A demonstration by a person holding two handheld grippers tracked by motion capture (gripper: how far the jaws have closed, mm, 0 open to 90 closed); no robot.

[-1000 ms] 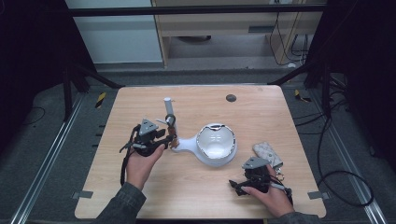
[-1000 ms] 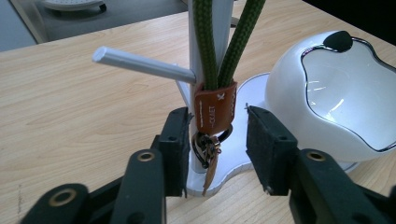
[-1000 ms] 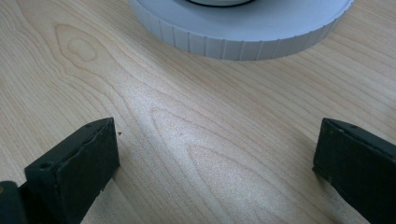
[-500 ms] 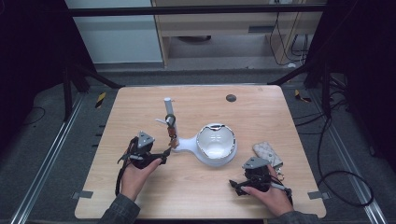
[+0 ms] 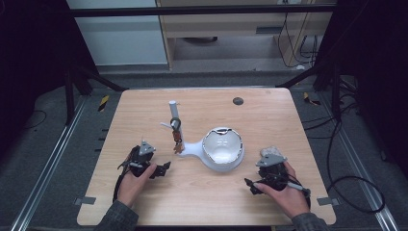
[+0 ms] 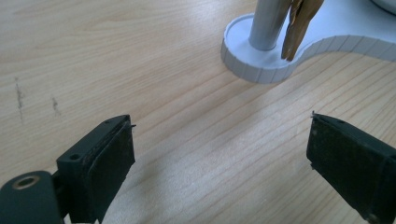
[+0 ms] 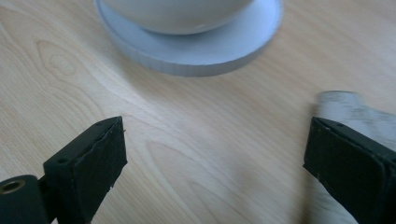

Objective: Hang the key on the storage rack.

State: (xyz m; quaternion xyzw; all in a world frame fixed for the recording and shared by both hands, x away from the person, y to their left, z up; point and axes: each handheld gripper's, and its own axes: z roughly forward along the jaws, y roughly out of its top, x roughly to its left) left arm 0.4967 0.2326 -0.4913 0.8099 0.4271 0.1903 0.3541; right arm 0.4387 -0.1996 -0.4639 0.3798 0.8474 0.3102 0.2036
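Observation:
A white stand (image 5: 192, 149) joins a round base with an upright post (image 5: 172, 114) to a white bowl (image 5: 222, 147). A bunch of brass keys (image 5: 177, 139) hangs on the post. My left gripper (image 5: 163, 168) rests low on the table to the left of the stand; its jaws have just been opening and hold nothing. In the left gripper view the left gripper (image 6: 219, 135) faces the post (image 6: 268, 23) and the keys (image 6: 299, 28). My right gripper (image 5: 250, 185) lies at the front right; its jaws have just been closing a little and stand open on bare wood, the right gripper (image 7: 215, 140) facing the bowl's base (image 7: 196, 51).
A pale grey speckled object (image 5: 272, 152) lies beside the right hand, and the same grey object (image 7: 345, 109) shows behind the right jaw. A small dark round spot (image 5: 237, 101) marks the far side of the wooden table (image 5: 269, 120). Dark floor and cables surround the table.
The left gripper has let go of the keys at the post, opened, and drawn back and down toward the near edge. The keys stay hanging. The right hand has barely shifted.

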